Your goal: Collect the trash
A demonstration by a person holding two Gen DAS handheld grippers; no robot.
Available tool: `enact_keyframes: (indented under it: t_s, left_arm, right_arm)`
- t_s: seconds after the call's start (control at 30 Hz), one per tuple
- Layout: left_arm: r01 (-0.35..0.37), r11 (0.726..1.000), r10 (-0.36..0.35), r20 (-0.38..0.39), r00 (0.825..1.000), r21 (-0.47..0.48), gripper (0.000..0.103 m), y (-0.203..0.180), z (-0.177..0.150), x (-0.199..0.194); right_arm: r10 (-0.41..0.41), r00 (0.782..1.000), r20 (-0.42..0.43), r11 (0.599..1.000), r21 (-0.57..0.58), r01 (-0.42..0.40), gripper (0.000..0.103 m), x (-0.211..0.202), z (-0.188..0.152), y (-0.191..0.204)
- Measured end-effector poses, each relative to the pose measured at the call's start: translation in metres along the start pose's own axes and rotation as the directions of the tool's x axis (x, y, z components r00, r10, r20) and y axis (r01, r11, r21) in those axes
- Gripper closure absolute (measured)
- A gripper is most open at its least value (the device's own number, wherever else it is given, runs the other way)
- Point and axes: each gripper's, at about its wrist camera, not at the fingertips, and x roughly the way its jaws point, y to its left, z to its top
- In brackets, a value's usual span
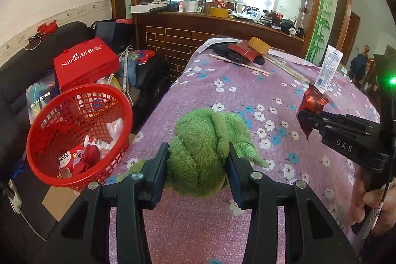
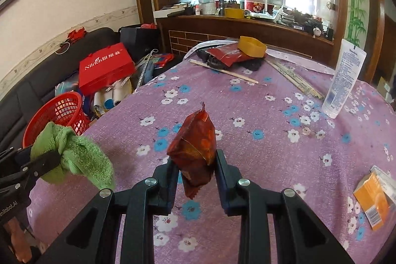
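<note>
My left gripper (image 1: 198, 160) is shut on a bunched green cloth (image 1: 205, 147), held above the purple flowered tablecloth (image 1: 222, 95). From the right wrist view the same green cloth (image 2: 74, 155) hangs from the left gripper (image 2: 47, 162) at the table's left edge. My right gripper (image 2: 196, 167) is shut on a dark red snack wrapper (image 2: 194, 147), lifted off the table. In the left wrist view the wrapper (image 1: 313, 105) sticks out of the right gripper (image 1: 307, 120) at the right. A red mesh basket (image 1: 76, 135) with several pieces of trash stands left of the table.
A white lotion tube (image 2: 344, 81), an orange carton (image 2: 373, 202), wooden sticks (image 2: 222, 71), a yellow tape roll (image 2: 252, 46) and a red packet (image 2: 225, 53) lie on the table. A red gift box (image 1: 86, 63) and clutter cover the dark sofa (image 1: 14, 81). A hand (image 1: 371, 199) grips the right gripper's handle.
</note>
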Motion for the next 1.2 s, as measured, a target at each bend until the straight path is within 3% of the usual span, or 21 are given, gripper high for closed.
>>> enact_keyframes:
  t_s: [0.4,1.2]
  left_arm:
    - [0.011,1.000,-0.011,-0.001,1.000,0.014,0.061,-0.006,-0.001,-0.006]
    - [0.022,1.000,-0.022,0.024,0.999,0.007,0.061,0.001,0.000,-0.022]
  right_arm:
    - [0.022,0.999,-0.047,1.000,0.003,-0.021,0.073,0.014,-0.004,0.000]
    - [0.019,0.998,-0.061,1.000,-0.008,-0.020,0.073,0.019,-0.008,0.003]
